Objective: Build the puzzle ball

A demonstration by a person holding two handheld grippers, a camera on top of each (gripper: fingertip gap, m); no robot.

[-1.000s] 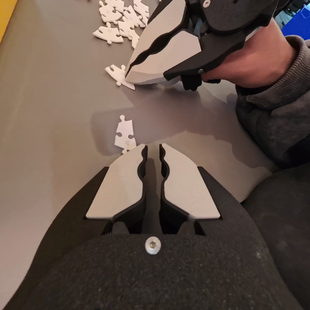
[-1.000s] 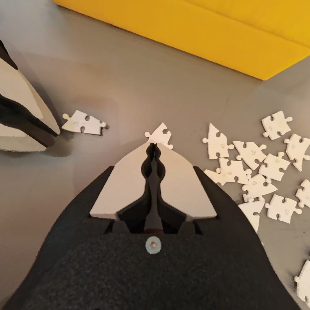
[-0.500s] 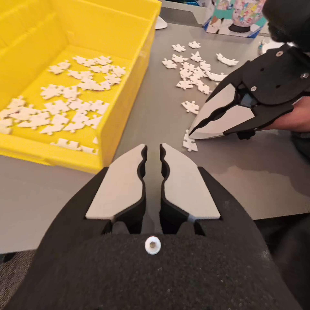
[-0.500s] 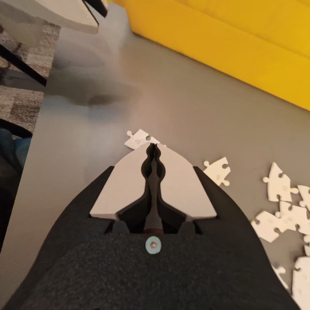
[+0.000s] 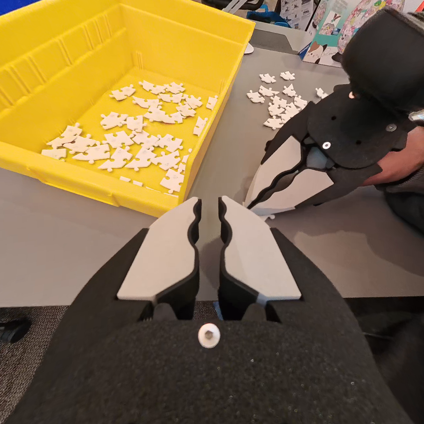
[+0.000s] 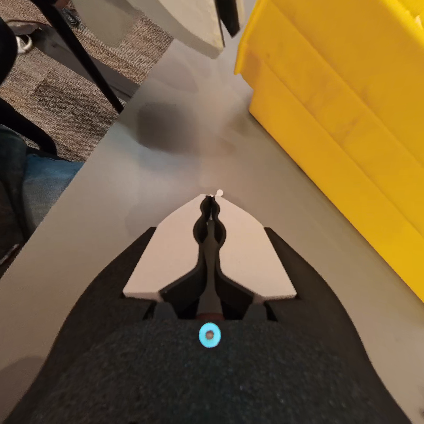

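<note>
Pulled the left gripper (image 5: pixel 209 202) back toward the grey table's (image 5: pixel 68 241) near edge, fingers spread and empty, leaving the white puzzle piece (image 5: pixel 263 213) just ahead-right, seemingly pinched edge-on in the nearer right gripper (image 5: pixel 249 206) beside the yellow bin (image 5: pixel 146 202).

Small print on colourful box (image 5: pixel 325 34) and white puzzle pieces (image 5: pixel 137 142) illegible.

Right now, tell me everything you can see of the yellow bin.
The yellow bin is an open rectangular tub of glossy plastic with ribbed inner walls and a rolled rim. It sits flat on the grey table, to the left of the loose pieces lying there. Many white puzzle pieces lie scattered over its floor, mostly single, blank side up. Neither tongs touches it; the left tongs hovers open off its near corner.
</note>
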